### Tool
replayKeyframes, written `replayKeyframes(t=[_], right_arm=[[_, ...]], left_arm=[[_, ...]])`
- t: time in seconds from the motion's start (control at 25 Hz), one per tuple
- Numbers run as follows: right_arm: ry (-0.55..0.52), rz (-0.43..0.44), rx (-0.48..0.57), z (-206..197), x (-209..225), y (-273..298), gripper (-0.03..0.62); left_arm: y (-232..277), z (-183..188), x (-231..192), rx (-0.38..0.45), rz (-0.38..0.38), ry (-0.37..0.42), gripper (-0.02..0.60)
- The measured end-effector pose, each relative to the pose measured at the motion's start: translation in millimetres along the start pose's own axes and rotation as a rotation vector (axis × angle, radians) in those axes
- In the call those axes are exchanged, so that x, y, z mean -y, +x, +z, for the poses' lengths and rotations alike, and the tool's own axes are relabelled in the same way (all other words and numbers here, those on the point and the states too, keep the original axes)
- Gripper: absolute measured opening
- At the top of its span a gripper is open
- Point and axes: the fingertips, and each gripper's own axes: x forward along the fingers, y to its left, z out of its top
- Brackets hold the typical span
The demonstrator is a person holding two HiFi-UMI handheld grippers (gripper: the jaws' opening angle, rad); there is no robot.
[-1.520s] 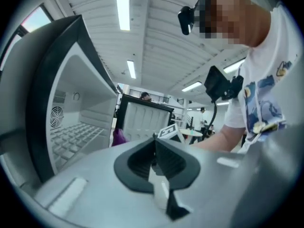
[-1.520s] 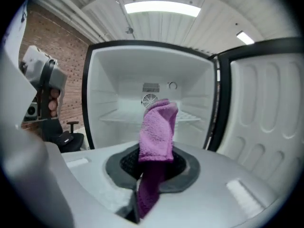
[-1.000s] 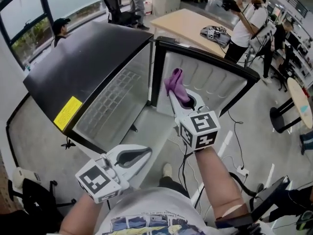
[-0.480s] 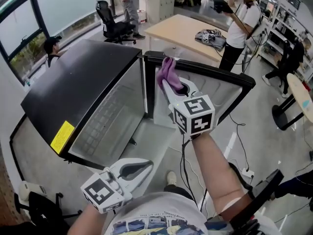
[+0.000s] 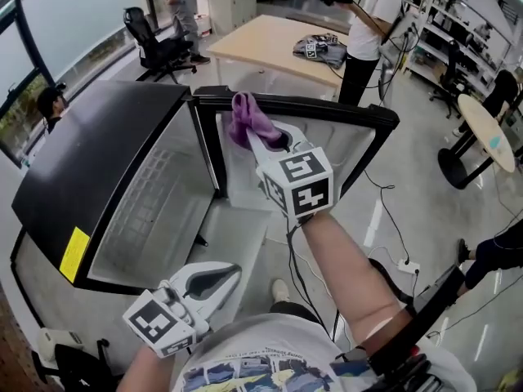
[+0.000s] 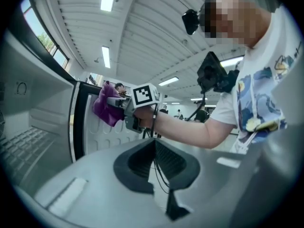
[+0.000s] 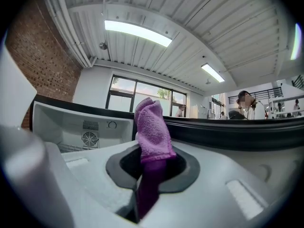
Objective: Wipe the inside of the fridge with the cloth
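Right gripper (image 5: 252, 134) clamps cloth (image 5: 242, 118) at fridge door (image 5: 347, 149); left gripper (image 5: 231, 273) closed

Item count — one fridge (image 5: 98, 153) with one open door (image 5: 351, 125); one purple cloth (image 5: 243, 119); two grippers: left gripper (image 5: 233, 272) near, right gripper (image 5: 255, 140) farther, each carrying one marker cube; two worktops: rectangular worktop (image 5: 261, 43) far, round worktop (image 5: 486, 133) right.
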Motion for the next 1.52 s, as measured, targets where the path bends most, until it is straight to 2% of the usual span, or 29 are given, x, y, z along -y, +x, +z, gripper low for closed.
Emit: replayKeyframes(t=[0.72,1.28,1.52], right_arm=[[-0.003,-0.239,-0.065,-22,90,-86,0.051],[0.022,-0.450,-0.112,-40,152,-155,0.051],[0.035,-0.506,-0.129,-46,170,-177,0.051]], left_arm=[[36,-2,30,0.006,-0.148,0.008,0.006],[49,-6,48,0.004,-0.200,0.007,0.006],[56,-7,54,0.004,-0.226,0.007,0.006]])
